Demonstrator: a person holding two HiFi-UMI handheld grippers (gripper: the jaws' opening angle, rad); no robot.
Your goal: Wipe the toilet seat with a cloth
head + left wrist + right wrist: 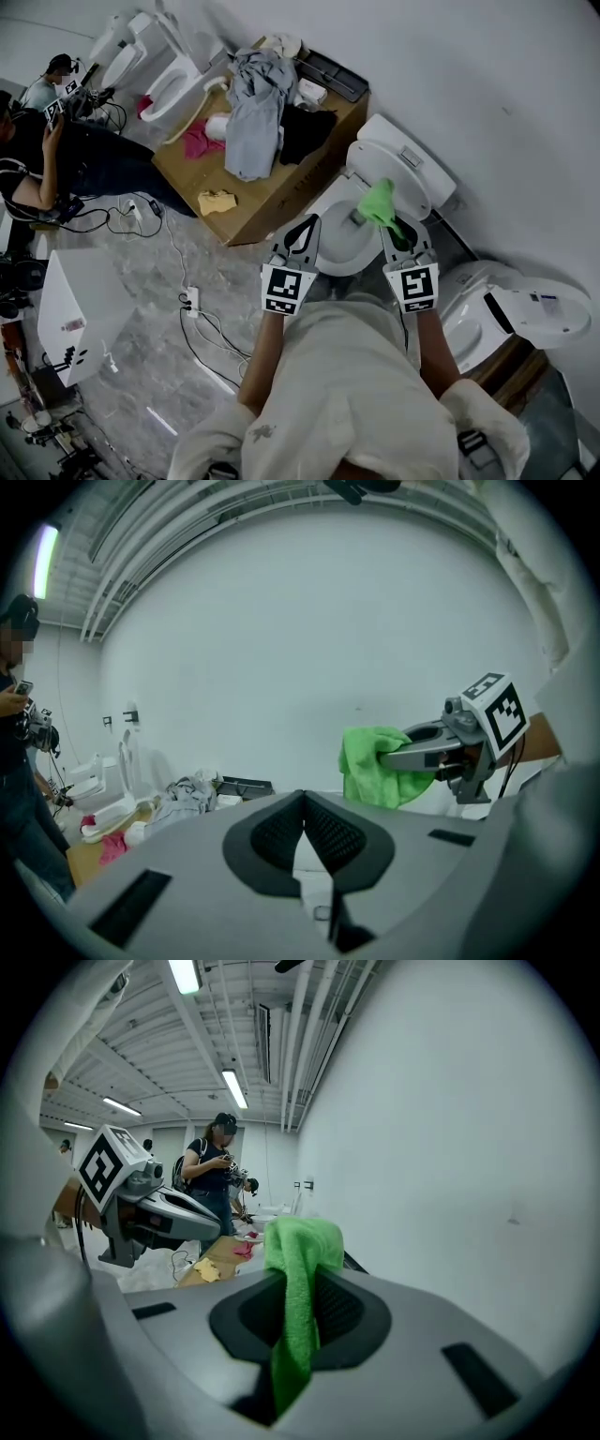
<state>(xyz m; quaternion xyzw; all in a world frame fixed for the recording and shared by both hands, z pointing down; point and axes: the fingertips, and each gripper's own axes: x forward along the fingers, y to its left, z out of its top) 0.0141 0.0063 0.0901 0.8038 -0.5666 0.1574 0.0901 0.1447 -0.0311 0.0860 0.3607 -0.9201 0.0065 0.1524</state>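
The right gripper (395, 231) was clamped on the green cloth (379, 202), which bunched above its 2 jaws and trailed down between them. The cloth hung just ahead of that gripper, over the toilet seat (347, 255). The left gripper (304, 231) hung level with it on its left, jaws pressed together with nothing between them.

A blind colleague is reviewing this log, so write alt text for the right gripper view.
The right gripper has its tongs shut on a green cloth, which drapes over their tips and hangs down between them. At left is the left gripper with its marker cube; behind it a person stands, and a plain white wall fills the right.
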